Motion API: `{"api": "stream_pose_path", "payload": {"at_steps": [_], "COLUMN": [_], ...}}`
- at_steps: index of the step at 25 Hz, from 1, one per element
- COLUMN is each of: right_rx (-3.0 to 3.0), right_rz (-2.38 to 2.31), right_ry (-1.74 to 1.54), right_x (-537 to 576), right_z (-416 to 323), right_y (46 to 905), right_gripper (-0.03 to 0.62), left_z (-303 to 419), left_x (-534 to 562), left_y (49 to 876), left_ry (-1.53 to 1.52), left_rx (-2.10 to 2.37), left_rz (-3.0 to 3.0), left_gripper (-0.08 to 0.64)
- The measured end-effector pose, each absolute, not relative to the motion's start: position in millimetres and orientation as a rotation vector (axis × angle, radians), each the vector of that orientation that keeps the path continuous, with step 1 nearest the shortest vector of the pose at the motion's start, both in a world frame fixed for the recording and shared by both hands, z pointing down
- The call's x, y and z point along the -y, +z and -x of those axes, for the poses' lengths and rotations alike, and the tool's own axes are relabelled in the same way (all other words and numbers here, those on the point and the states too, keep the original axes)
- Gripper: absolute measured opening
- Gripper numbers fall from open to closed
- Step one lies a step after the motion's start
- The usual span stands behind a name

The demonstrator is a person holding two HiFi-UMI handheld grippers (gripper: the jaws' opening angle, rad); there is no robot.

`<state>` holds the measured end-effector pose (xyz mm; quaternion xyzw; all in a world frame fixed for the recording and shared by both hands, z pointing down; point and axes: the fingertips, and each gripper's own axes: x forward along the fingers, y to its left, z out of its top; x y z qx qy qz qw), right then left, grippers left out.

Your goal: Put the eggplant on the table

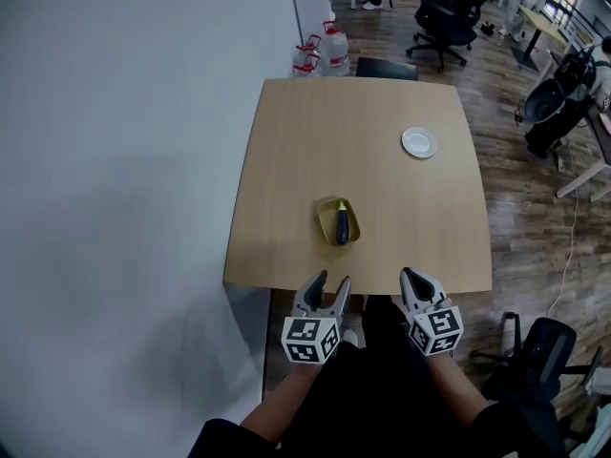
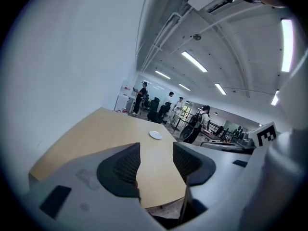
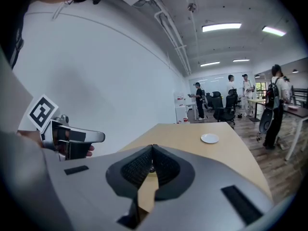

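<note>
A dark purple eggplant [image 1: 342,224] with a green stem end lies in a small yellow tray [image 1: 328,220] near the front middle of the wooden table [image 1: 286,151]. My left gripper [image 1: 330,283] hangs just off the table's front edge, open, with nothing between its jaws [image 2: 156,163]. My right gripper [image 1: 410,278] is beside it at the same edge, shut and empty [image 3: 152,159]. Both sit below and short of the tray. The eggplant is hidden behind the jaws in both gripper views.
A small white plate [image 1: 419,142] rests at the table's far right, also in the gripper views [image 2: 155,134] [image 3: 210,138]. A white wall runs along the left. Office chairs [image 1: 445,17], water jugs [image 1: 331,48] and standing people [image 3: 275,105] are beyond the table.
</note>
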<state>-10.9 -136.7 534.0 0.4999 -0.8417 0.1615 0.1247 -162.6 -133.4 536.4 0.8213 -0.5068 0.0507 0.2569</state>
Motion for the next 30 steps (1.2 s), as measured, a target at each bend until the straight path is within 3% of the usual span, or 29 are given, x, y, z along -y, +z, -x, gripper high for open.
{"api": "stream_pose_path", "payload": {"at_steps": [5, 10, 17, 30], "right_rx": [2.429, 2.443, 2.382, 2.377], "right_rz": [-1.535, -1.614, -1.719, -1.764], "right_ry": [0.495, 0.445, 0.347, 0.285], "right_x": [87.3, 53.7, 22.6, -4.1], "right_z": [-11.0, -28.2, -82.2, -121.7], "right_y": [524.7, 505.9, 488.3, 472.5], "right_gripper": [0.058, 0.060, 0.058, 0.058], "left_z": [129.9, 98.4, 47.4, 26.2], "left_x": [86.6, 57.1, 46.2, 34.1], "left_y": [519.2, 503.4, 483.0, 478.3], "left_ry": [0.112, 0.091, 0.088, 0.116], "left_rx": [1.330, 1.236, 1.263, 1.346], "left_rz": [-2.326, -2.388, -2.479, -2.475], "left_gripper": [0.156, 0.035, 0.018, 0.015]}}
